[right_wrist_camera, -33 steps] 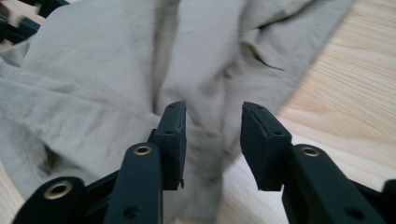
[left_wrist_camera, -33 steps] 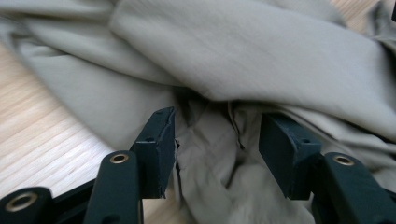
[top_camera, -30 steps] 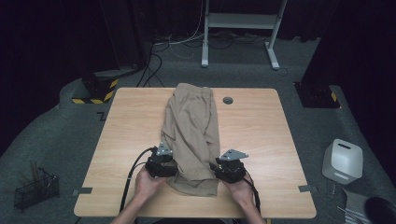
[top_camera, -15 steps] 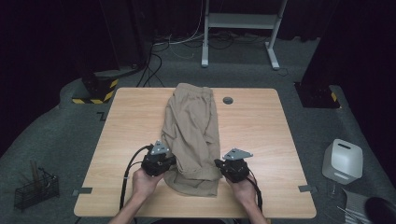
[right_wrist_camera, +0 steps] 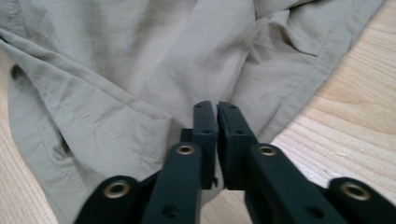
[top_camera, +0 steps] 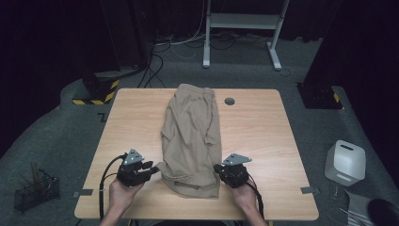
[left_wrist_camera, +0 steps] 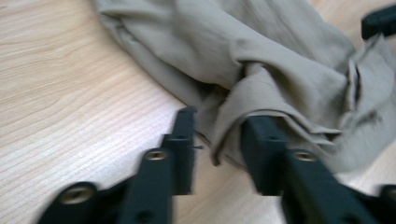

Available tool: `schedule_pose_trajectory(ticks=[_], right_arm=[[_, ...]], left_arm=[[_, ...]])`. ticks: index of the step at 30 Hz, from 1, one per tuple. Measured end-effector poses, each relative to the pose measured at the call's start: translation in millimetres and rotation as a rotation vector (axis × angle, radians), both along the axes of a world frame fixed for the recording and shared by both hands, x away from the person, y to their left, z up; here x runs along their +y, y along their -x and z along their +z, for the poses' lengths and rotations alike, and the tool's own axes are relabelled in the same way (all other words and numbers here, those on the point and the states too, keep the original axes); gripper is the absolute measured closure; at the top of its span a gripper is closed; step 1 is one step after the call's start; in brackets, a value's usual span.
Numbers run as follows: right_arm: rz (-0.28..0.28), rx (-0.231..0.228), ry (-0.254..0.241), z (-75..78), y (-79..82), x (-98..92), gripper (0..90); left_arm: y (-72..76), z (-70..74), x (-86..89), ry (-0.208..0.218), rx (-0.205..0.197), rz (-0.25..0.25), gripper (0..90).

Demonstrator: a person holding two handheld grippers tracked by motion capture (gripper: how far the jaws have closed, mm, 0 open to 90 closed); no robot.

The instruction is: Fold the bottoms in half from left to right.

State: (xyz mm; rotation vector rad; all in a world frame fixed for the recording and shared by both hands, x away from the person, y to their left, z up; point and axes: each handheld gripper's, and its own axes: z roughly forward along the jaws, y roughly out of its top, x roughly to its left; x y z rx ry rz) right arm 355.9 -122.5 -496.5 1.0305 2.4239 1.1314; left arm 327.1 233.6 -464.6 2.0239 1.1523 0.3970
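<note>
The left gripper (left_wrist_camera: 217,135) has its jaws standing partly apart, just reopened, with a fold of the beige lightweight fabric trousers (top_camera: 193,136) draped over the right-hand jaw and bunched in the gap, though the pads don't look to be pressing it. Over on the other side, the right gripper (right_wrist_camera: 217,140) shows jaws almost together, only a thin slit between them, easing open a touch, and whether any cloth is pinched in that slit I cannot tell; the tips sit right over the garment's hem. From the high view, the left gripper (top_camera: 136,172) sits at the garment's near left corner and the right gripper (top_camera: 234,173) at its near right corner, each in a hand (top_camera: 123,194) coming in over the near edge of the light wooden table (top_camera: 263,141). The trousers lie lengthwise down the table's middle, already narrowed into a long strip, waistband toward the far edge, bottom end rumpled near the front edge. So the lengthwise fold looks done; folding it end to end appears to remain, and the grip on both corners isn't settled yet.
</note>
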Motion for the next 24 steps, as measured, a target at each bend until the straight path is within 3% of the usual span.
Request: schedule_pose_trajectory(ticks=[3,5,7,9,11,13,14,17,19,22,24], right_arm=[[-0.040,-0.010,-0.032,4.6,-1.1,-1.6,67.6],[-0.068,-0.011,-0.060,7.8,-2.4,-0.1,60.5],[-0.064,0.020,-0.078,8.0,-6.3,7.0,56.4],[-0.064,0.050,-0.049,3.8,-12.5,16.5,55.1],[-0.063,0.077,-0.021,-3.2,-20.8,23.5,61.2],[-0.049,0.112,0.004,-9.0,-28.7,27.8,83.4],[-0.048,0.103,0.012,-8.0,-29.1,27.7,87.7],[-0.076,0.005,0.029,12.3,-25.2,19.0,89.1],[-0.113,-0.067,0.020,30.7,-21.4,8.3,89.0],[-0.139,-0.095,0.013,42.9,-19.2,-4.8,88.7],[-0.128,-0.069,0.037,34.4,-18.2,-6.5,88.3]], left_arm=[[-5.9,3.1,1.5,0.013,0.005,0.007,51.1],[-10.4,1.2,-3.5,-0.008,0.008,-0.014,46.1],[-15.0,-5.8,-13.9,-0.042,0.025,-0.041,47.9],[-18.6,-13.3,-23.2,-0.074,0.022,-0.071,60.9],[-21.8,-18.4,-29.1,-0.094,0.024,-0.071,72.7],[-20.4,-16.0,-29.6,-0.102,0.009,-0.064,87.6],[-17.8,-11.6,-28.4,-0.110,-0.007,-0.055,88.7],[-6.6,7.1,-21.1,-0.183,-0.073,-0.034,89.5],[1.0,16.2,-16.0,-0.238,-0.095,-0.033,89.5],[12.5,9.9,-17.6,-0.272,-0.064,-0.076,89.3],[20.1,-5.8,-28.1,-0.331,-0.012,-0.139,87.3]])
